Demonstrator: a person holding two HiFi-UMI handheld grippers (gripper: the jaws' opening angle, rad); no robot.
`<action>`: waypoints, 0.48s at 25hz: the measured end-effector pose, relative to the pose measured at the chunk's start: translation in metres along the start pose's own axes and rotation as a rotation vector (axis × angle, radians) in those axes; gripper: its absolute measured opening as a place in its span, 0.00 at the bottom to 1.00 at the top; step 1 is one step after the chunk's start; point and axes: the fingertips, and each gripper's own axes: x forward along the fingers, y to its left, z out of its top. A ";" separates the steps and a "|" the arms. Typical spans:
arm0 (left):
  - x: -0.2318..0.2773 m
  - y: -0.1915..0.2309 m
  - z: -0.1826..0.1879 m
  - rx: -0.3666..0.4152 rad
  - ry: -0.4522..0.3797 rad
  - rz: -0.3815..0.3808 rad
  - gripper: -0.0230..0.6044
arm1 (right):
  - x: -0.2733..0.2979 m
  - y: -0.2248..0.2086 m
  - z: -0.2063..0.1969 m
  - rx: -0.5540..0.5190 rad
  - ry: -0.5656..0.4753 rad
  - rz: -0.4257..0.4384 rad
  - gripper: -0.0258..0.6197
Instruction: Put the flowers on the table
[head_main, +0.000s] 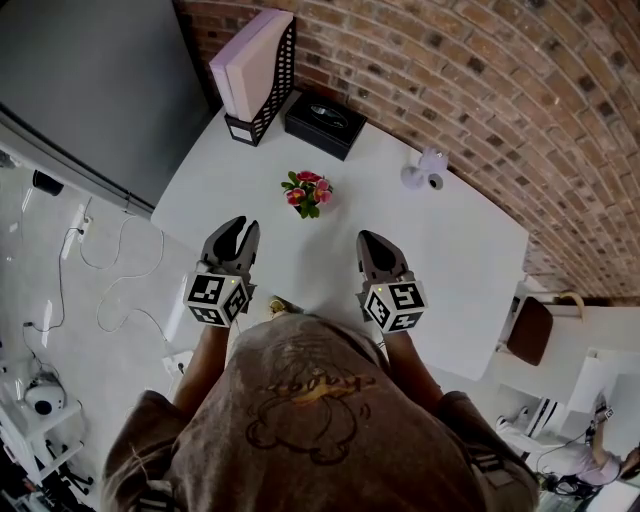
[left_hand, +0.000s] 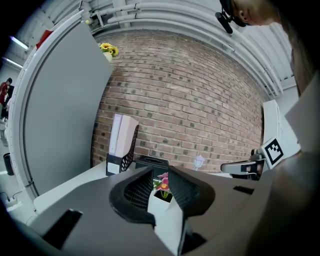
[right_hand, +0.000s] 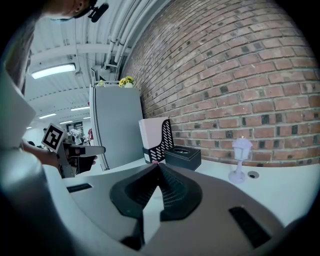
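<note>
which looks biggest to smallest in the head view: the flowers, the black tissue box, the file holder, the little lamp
1. file holder
2. black tissue box
3. flowers and little lamp: these two look about the same size, so they are not ranked against each other.

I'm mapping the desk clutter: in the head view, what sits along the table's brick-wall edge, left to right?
Black mesh file rack holding pink folders → flat black box with an oval top opening → small lilac lantern-shaped lamp.
</note>
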 end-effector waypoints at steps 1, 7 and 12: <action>0.001 -0.001 -0.001 0.003 0.002 0.001 0.20 | 0.000 -0.002 0.000 0.000 -0.001 -0.004 0.04; 0.011 -0.005 -0.003 0.036 0.020 -0.022 0.10 | -0.001 -0.008 0.000 -0.006 -0.009 -0.028 0.04; 0.017 0.001 -0.007 0.024 0.033 -0.001 0.07 | -0.003 -0.014 -0.002 -0.001 -0.011 -0.040 0.04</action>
